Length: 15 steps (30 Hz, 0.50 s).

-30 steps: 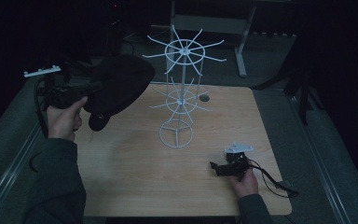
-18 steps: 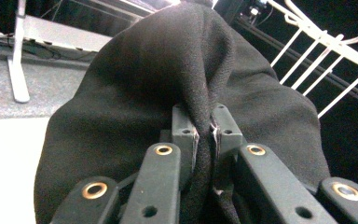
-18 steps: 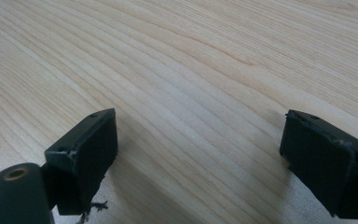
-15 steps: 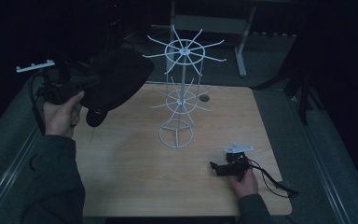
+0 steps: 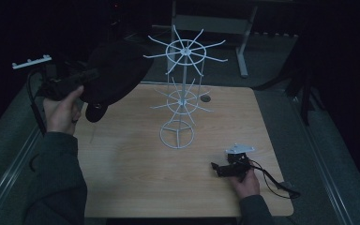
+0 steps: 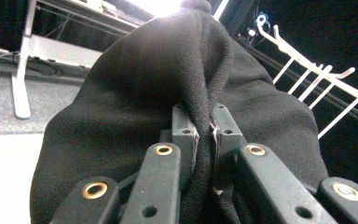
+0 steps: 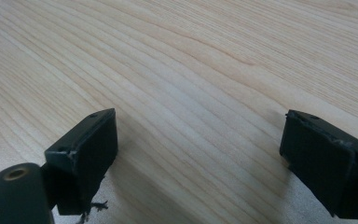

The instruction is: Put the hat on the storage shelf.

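Left claw [image 6: 204,140]: clamped together on a fold of the black hat, the cloth pinched between its two pads; held up in the air off the desk's far-left corner.
Hat [image 5: 115,72]: a black knitted hat, hanging from the left claw above the far-left corner of the desk [image 5: 136,187], clear of the wood, with a small round bobble dangling below it. It was near the stand's top ring of arms but apart from it.
Stand [image 5: 182,93]: a white wire rack, upright near the middle of the desk, a little toward the far edge, with an upper and a lower ring of spoke-like arms and a round base. All the arms looked bare.
Right claw [image 7: 200,154]: jaws wide apart with nothing between them, resting low over the bare wood near the near-right corner.
Done, as I judge it: the hat was picked up and lifted to about the height of the top ring.
Left to do: carry it across to the stand, settle it over an arm and let go.
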Available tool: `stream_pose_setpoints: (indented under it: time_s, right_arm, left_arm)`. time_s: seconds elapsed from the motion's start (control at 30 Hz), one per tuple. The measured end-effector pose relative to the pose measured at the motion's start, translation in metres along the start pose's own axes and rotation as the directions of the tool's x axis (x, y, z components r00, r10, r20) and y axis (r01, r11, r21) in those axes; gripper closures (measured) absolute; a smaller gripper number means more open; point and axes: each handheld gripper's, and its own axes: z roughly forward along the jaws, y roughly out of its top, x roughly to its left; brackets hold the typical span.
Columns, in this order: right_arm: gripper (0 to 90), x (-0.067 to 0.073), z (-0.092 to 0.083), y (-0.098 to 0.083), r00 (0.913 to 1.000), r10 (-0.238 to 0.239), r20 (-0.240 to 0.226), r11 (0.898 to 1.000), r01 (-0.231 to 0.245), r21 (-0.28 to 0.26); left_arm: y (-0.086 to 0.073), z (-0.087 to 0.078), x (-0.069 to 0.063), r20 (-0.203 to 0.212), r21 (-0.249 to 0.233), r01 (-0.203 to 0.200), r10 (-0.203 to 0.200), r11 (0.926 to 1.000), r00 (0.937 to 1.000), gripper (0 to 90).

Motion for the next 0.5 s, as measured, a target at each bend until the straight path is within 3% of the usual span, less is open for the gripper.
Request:
stream_pose_setpoints:
  time_s: [0.5]
  right_arm:
    - [10.9, 0.0, 0.0, 0.0, 1.0, 0.0, 0.0, 1.0, 0.0, 0.0]
  left_arm:
    - [0.0046, 0.0004, 0.0059, 0.02, -0.036, 0.019, -0.018, 0.9992, 0.9996, 84.1]
